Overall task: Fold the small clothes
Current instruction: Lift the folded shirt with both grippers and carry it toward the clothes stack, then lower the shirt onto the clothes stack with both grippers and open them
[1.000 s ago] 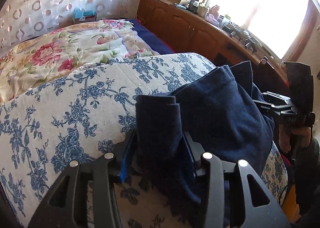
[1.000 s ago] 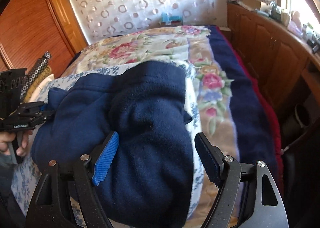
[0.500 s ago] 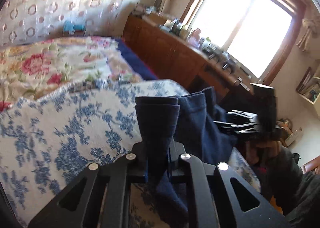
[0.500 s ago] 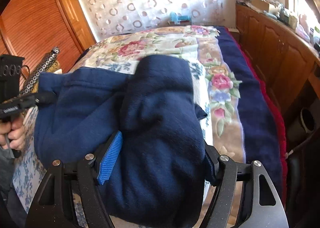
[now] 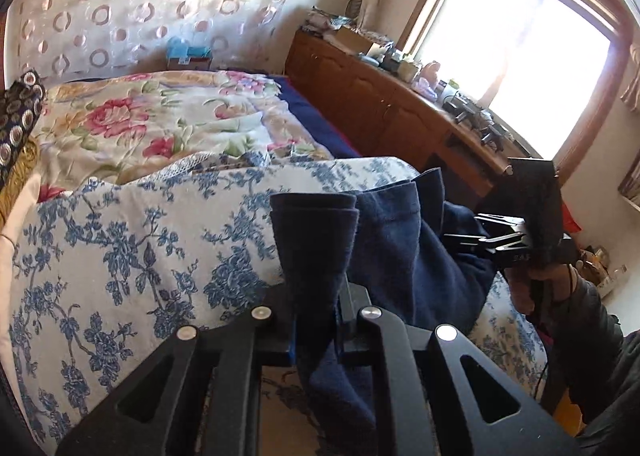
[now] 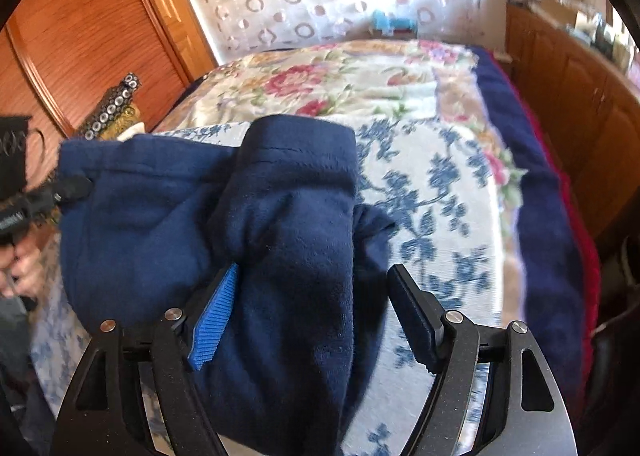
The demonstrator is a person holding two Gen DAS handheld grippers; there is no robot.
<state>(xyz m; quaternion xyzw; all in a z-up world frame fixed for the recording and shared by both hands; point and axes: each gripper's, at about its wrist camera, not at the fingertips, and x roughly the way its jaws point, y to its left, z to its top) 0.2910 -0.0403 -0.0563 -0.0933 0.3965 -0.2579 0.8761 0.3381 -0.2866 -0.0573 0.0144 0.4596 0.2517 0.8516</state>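
Low in the middle of the left wrist view, the navy fleece garment lies on the blue-flowered quilt at the near end of the bed, and the left hand-held gripper, half open around a bunched edge a second ago, has now clamped shut on it and lifted it slightly. Across the cloth, the right hand-held gripper straddles the thick folded end with its jaws wide and opening a touch, the far pad clear of the fleece. To my eye, one side is secured for the fold and the other is not yet gripped.
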